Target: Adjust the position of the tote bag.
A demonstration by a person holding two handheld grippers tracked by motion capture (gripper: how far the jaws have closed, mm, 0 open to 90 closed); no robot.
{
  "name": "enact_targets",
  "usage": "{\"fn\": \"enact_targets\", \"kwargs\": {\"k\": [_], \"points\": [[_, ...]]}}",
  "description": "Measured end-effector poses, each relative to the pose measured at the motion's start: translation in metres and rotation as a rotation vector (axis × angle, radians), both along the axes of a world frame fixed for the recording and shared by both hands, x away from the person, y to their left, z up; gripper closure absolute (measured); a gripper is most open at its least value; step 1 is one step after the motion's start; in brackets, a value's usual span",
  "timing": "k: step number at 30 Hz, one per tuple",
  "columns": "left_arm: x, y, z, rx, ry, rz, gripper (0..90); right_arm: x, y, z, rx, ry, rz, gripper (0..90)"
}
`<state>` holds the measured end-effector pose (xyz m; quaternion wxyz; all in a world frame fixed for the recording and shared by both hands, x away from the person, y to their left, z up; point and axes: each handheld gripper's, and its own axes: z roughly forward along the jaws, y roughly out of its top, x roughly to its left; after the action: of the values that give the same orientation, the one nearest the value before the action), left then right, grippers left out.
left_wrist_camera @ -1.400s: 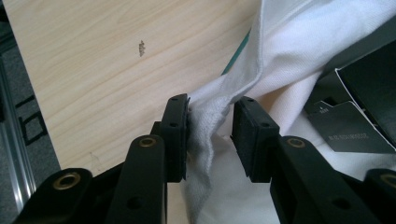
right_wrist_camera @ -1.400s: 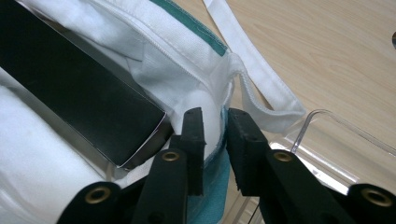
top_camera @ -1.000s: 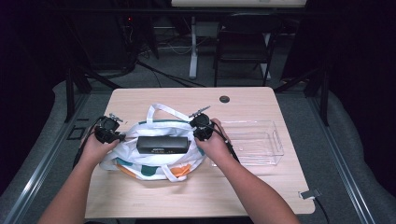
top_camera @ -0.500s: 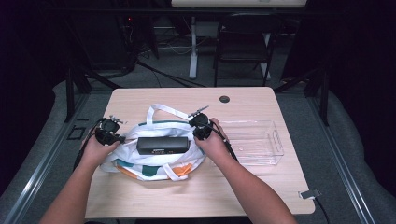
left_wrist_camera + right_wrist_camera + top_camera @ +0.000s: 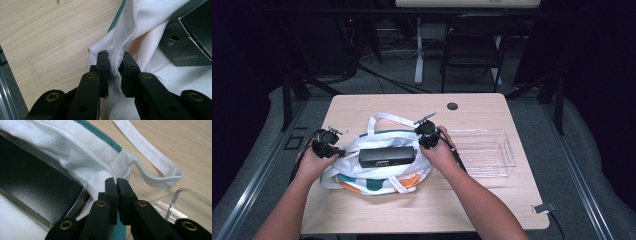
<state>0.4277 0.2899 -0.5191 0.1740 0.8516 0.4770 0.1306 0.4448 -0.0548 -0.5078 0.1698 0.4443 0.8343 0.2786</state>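
Observation:
A white tote bag (image 5: 377, 175) with green and orange patches lies on the wooden table (image 5: 472, 105). A long black box (image 5: 387, 156) rests in its open mouth. My left gripper (image 5: 341, 151) is at the bag's left end, my right gripper (image 5: 423, 144) at its right end. In the left gripper view the left gripper (image 5: 113, 56) is shut on a fold of the bag's white rim (image 5: 150, 32), with the box (image 5: 190, 32) beyond. In the right gripper view the right gripper (image 5: 116, 182) is shut on the bag's edge (image 5: 82, 157), beside the box (image 5: 32, 187) and a handle strap (image 5: 155, 157).
A clear plastic bin (image 5: 484, 152) stands just right of the bag, and its corner (image 5: 175, 205) lies close to my right gripper. A round black cable hole (image 5: 452, 106) sits near the table's far edge. A dark chair (image 5: 472, 45) stands behind the table.

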Motion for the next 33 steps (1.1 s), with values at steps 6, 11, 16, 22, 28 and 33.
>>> {"fn": "enact_targets", "kwargs": {"k": [6, 11, 16, 22, 28, 33], "points": [[-0.001, 0.0, 0.009, -0.017, -0.04, 0.011, 69.2, -0.001, 0.0, 0.001, 0.005, 0.003, 0.005, 85.1], [0.0, -0.004, 0.018, -0.004, -0.079, -0.002, 60.1, -0.002, -0.002, 0.005, 0.006, 0.008, 0.019, 81.1], [0.002, -0.013, 0.027, 0.004, -0.108, -0.022, 58.4, -0.005, -0.003, 0.008, 0.016, -0.009, 0.018, 75.5], [0.008, -0.025, 0.031, 0.02, -0.138, -0.048, 56.6, -0.011, -0.005, 0.017, 0.036, -0.024, 0.022, 67.7], [0.012, -0.037, 0.032, 0.041, -0.137, -0.069, 56.7, -0.021, -0.009, 0.027, 0.065, -0.062, 0.038, 64.3], [0.012, -0.044, 0.035, 0.047, -0.145, -0.087, 57.1, -0.035, -0.013, 0.034, 0.081, -0.093, 0.069, 64.2]]}}
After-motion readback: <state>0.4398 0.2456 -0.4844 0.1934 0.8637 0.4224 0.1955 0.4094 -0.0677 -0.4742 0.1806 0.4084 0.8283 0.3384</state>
